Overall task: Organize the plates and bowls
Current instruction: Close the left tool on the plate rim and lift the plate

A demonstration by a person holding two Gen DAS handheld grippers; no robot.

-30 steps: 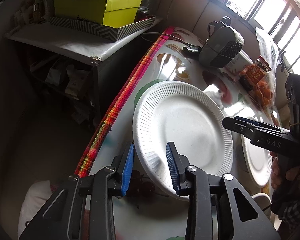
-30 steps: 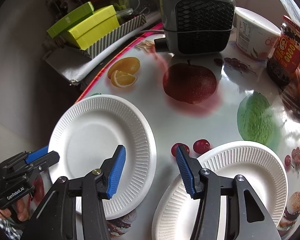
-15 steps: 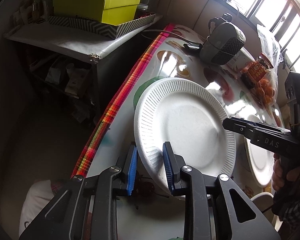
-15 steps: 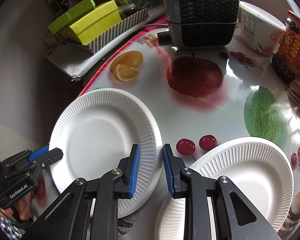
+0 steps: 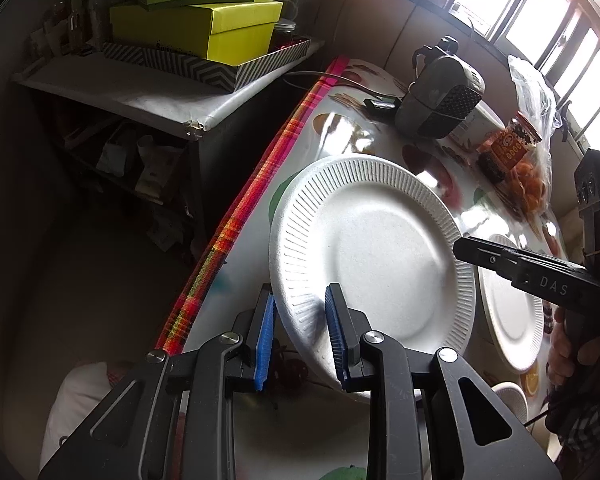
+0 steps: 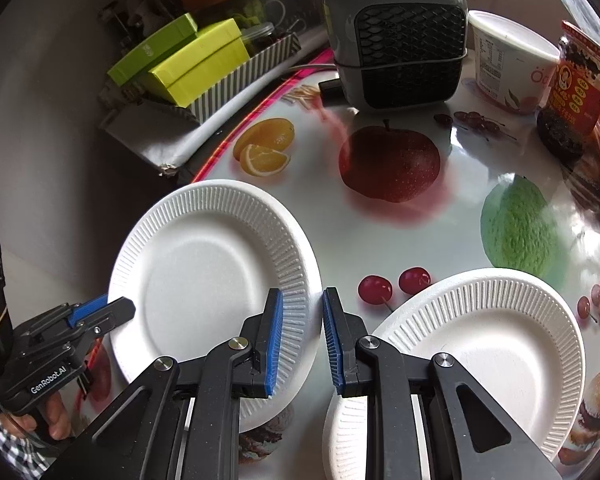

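A white ribbed foam plate (image 5: pixel 360 248) (image 6: pixel 204 280) lies near the table's left edge, its near rim raised a little. My left gripper (image 5: pixel 300 336) is shut on that near-left rim, one blue pad outside and one inside; the right wrist view shows the left gripper (image 6: pixel 112 312) at the plate's left side. My right gripper (image 6: pixel 302 336) has its pads drawn close with the same plate's right rim between them, and the left wrist view has the right gripper (image 5: pixel 460 246) tip on that rim. A second white plate (image 6: pixel 480 340) (image 5: pixel 508 320) lies flat to the right. A small white bowl (image 5: pixel 508 396) sits close by.
A grey heater (image 6: pixel 396 40), a white tub (image 6: pixel 504 64) and a sauce jar (image 6: pixel 576 88) stand at the back of the fruit-print table. A bag of oranges (image 5: pixel 532 184) lies far right. Left of the plaid table edge (image 5: pixel 236 220) is a shelf with yellow-green boxes (image 5: pixel 196 32).
Both grippers' jaws came together from wide apart: the left onto the plate's near rim, the right onto its right rim. Neither hand shifted much.
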